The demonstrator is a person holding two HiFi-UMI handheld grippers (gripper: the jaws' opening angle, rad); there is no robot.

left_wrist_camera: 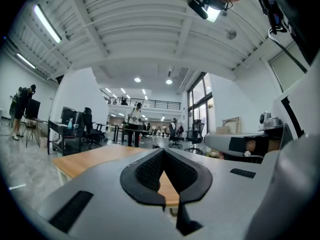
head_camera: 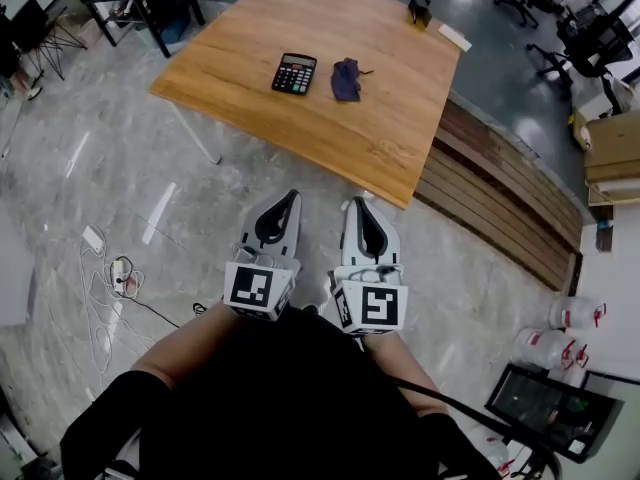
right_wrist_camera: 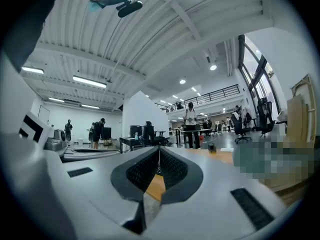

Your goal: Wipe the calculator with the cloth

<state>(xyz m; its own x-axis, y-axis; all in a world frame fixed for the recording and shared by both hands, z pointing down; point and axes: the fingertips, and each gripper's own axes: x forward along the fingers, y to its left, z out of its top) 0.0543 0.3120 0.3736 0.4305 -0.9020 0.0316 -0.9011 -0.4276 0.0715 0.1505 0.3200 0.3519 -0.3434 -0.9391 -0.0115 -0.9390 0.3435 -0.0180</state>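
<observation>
A black calculator lies on the wooden table, with a crumpled dark blue cloth just to its right. Both grippers hang side by side over the floor, short of the table's near edge. My left gripper is shut with nothing in it, and so is my right gripper. In the left gripper view the jaw tips meet and the tabletop shows beyond them. The right gripper view shows its tips closed too, the table seen through the gap below.
A small dark box and a white flat piece sit at the table's far corner. Wooden planks lie on the floor to the right, cables and a power strip to the left. Office chairs and people stand farther off.
</observation>
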